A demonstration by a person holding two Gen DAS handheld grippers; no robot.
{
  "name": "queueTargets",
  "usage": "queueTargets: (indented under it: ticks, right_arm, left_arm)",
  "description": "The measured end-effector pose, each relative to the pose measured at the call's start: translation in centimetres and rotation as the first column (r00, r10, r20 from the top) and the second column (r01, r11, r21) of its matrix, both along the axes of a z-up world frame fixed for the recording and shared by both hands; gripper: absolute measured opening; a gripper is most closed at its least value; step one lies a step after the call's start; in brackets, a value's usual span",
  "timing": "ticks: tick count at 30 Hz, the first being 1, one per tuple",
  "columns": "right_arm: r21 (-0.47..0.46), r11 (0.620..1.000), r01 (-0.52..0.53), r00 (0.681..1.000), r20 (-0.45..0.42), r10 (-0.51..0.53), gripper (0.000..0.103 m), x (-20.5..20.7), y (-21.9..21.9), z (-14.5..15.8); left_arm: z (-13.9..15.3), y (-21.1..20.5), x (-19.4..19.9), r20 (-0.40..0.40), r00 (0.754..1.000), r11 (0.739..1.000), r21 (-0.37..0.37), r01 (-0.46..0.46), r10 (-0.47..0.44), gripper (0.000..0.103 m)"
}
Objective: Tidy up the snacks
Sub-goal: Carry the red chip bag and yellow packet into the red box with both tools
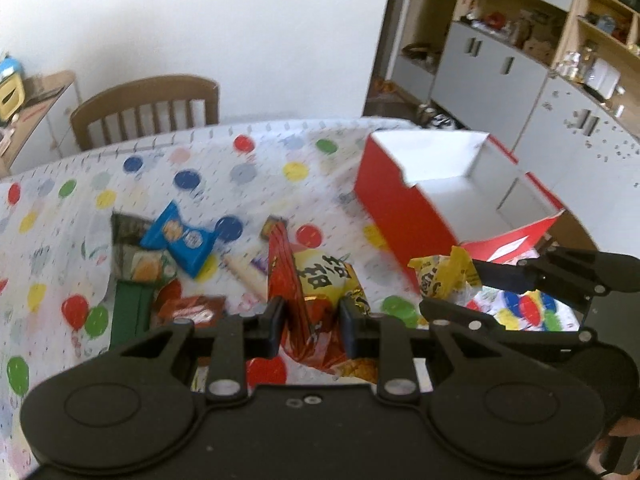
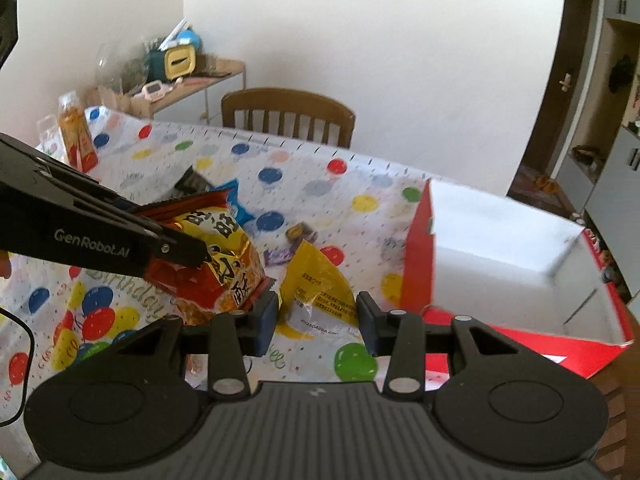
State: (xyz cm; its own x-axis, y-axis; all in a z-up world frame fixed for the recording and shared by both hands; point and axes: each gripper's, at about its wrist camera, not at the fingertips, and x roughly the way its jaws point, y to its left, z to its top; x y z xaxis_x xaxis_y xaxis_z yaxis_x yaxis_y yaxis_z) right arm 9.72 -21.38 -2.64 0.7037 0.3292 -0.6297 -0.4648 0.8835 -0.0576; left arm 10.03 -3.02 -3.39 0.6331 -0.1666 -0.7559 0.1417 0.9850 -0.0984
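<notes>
Red-walled box sits right of frame from both my loads: left gripper clamps the orange-red packet, right gripper, nearer it, pinches the yellow packet.

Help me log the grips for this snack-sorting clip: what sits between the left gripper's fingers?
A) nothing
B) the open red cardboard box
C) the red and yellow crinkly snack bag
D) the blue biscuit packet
C: the left gripper is shut on the red and yellow crinkly snack bag, held up off the dotted tablecloth; the blue biscuit packet lies untouched on it.
</notes>
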Motion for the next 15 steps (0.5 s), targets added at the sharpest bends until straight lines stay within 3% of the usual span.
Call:
queueTargets:
  ticks: [8, 15]
  right_arm:
    - [0.005, 0.998, 0.056, 0.998, 0.038, -0.056, 0.041, 1.8, -3.6, 2.5]
    - [0.004, 0.995, 0.104, 0.994, 0.034, -0.104, 0.041, 5.0, -8.0, 2.6]
  left_arm:
    - [2.4, -2.8, 2.0, 0.045, 0.997, 0.998, 0.012, 0.057, -0.057, 0.024]
    - [3.9, -7.0, 4.4, 0.064, 0.994, 0.995, 0.022, 0.093, -0.094, 0.024]
